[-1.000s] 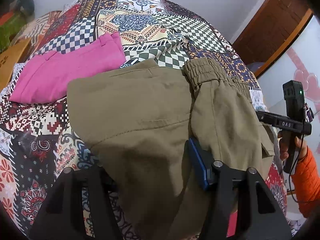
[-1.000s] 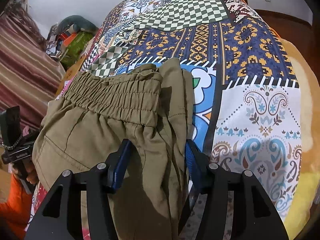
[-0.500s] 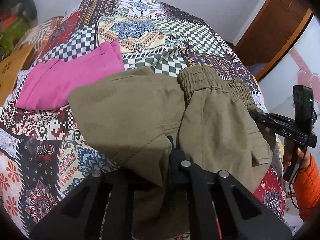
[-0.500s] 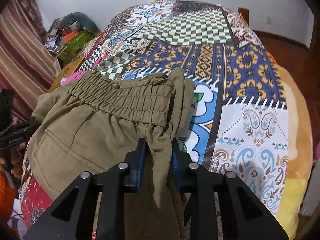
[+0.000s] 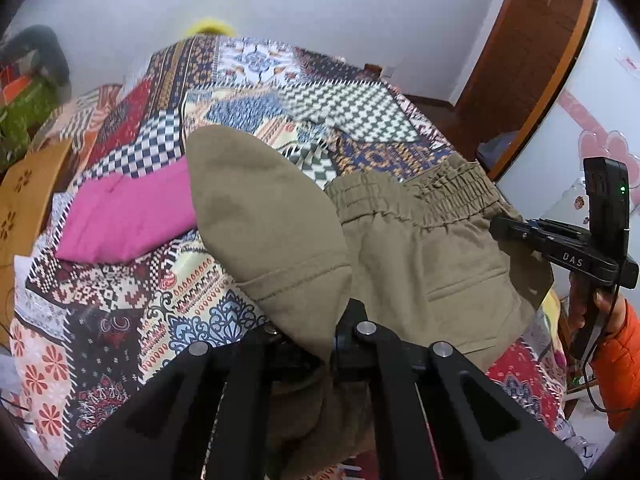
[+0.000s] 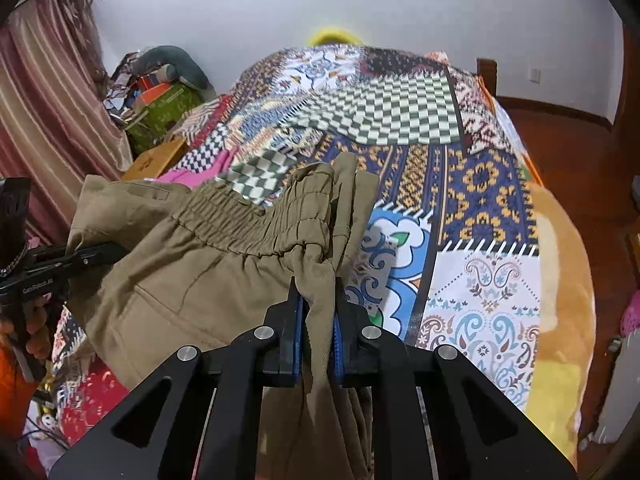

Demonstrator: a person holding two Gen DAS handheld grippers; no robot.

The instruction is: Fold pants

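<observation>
Olive khaki pants (image 5: 420, 256) lie on the patchwork bedspread (image 5: 256, 80), elastic waistband toward the far side. My left gripper (image 5: 316, 336) is shut on a fold of the pants and holds a flap (image 5: 264, 216) of them lifted off the bed. My right gripper (image 6: 318, 320) is shut on the bunched fabric of the pants (image 6: 208, 264) just below the waistband (image 6: 256, 220) and lifts it. The right gripper also shows in the left wrist view (image 5: 560, 240), at the pants' right edge. The left gripper shows at the left edge of the right wrist view (image 6: 48, 268).
A folded pink garment (image 5: 128, 212) lies on the bed left of the pants. A wooden headboard (image 5: 24, 200) and a pile of clutter (image 6: 160, 92) stand on the left. A wooden door frame (image 5: 532, 60) is on the right. The bed's right edge (image 6: 560, 280) drops to a wooden floor.
Both grippers closed on the pants and rose. The left one lifted a flap of fabric; the right one pulled the waistband side up. Both views now sit higher above the bed.
</observation>
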